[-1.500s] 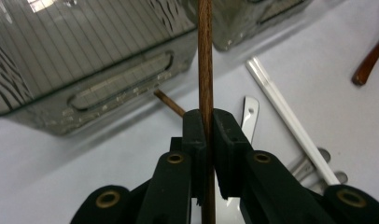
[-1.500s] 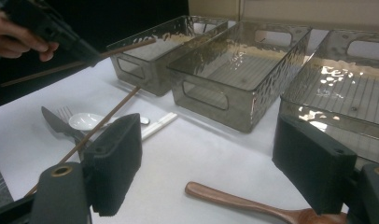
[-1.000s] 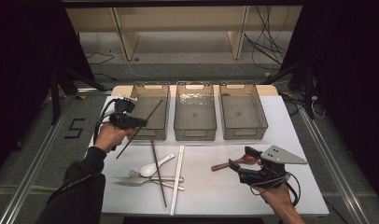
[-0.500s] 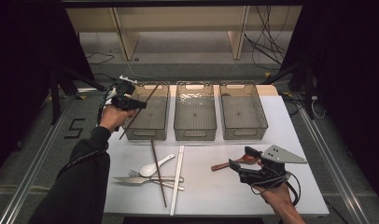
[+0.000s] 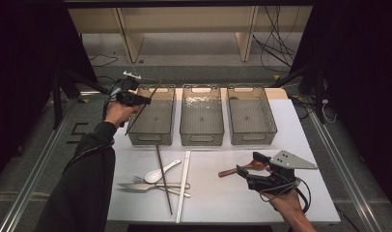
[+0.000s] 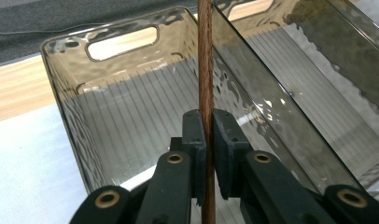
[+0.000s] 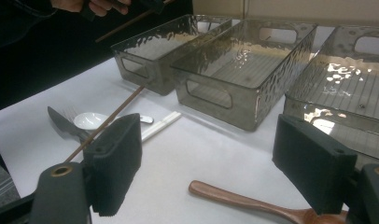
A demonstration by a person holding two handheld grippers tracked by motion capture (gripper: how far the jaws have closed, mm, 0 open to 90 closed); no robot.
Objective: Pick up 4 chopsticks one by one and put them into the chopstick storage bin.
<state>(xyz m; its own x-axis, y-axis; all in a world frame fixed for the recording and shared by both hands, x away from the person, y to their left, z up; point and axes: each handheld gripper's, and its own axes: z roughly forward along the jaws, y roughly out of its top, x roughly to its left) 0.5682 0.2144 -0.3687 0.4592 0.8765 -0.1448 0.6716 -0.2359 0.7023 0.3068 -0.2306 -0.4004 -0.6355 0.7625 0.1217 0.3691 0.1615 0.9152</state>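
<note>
Left gripper (image 5: 136, 99) jaws pinching a brown chopstick (image 6: 205, 60) over the leftmost bin (image 5: 153, 126), long axis slanting across its near-left corner (right gripper (image 5: 252, 175) spread, well apart, over the desk (image 5: 218, 198)).

A "5", seemingly, marks the floor (image 5: 78, 129).

- Three bins (image 5: 202, 121) side by side at far edge of table (image 5: 223, 193).
- Near left: fork (image 5: 141, 181), spoon (image 5: 160, 171), chopsticks (image 5: 183, 186).
- Near right: wooden spoon (image 5: 237, 169).
</note>
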